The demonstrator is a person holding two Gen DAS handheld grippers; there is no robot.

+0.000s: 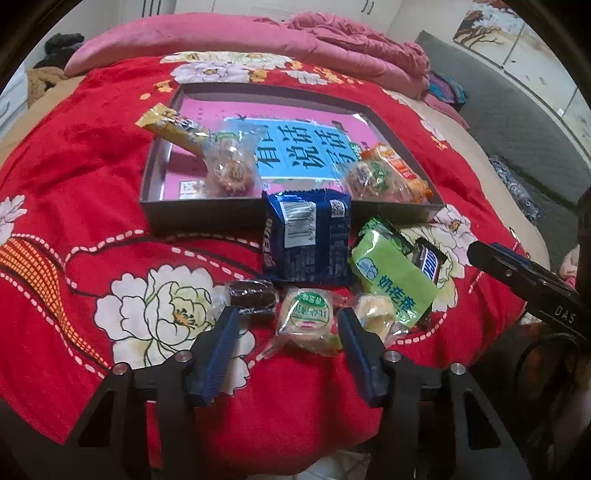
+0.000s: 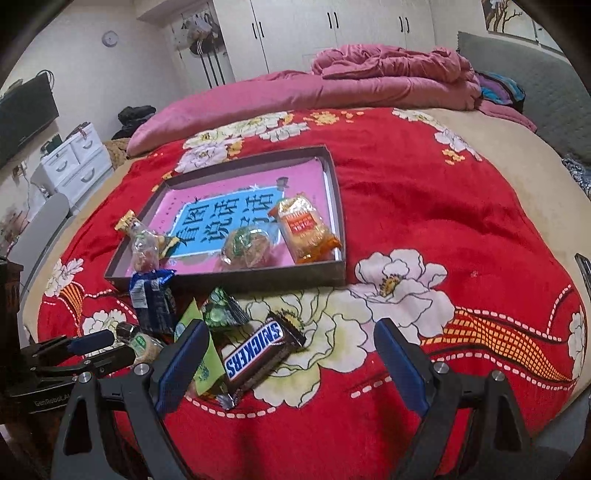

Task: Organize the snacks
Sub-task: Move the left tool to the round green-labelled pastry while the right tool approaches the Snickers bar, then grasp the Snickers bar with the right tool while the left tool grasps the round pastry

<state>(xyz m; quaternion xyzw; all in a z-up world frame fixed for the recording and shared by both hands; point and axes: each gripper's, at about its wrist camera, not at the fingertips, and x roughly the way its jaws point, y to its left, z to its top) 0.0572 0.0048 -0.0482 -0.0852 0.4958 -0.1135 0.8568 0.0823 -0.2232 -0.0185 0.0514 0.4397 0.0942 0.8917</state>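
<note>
A shallow dark box (image 1: 199, 218) (image 2: 255, 278) lies on the red blanket and holds several wrapped snacks, among them an orange pack (image 2: 306, 229) and a clear-wrapped cake (image 1: 231, 171). In front of it lie a blue pack (image 1: 308, 236), a light green pack (image 1: 393, 275), a Snickers bar (image 2: 258, 354) (image 1: 428, 260), a dark cake (image 1: 253, 295) and a round green-labelled cake (image 1: 306, 319). My left gripper (image 1: 286, 321) is open, its fingers on either side of the round cake. My right gripper (image 2: 291, 341) is open, just above the blanket, with the Snickers bar between its fingers.
The red flowered blanket (image 2: 443, 229) covers a bed. A pink quilt (image 2: 369, 77) is piled at the far end. White wardrobes (image 2: 332, 29) and a white drawer unit (image 2: 74, 162) stand beyond. The right gripper shows in the left wrist view (image 1: 524, 277) at the right.
</note>
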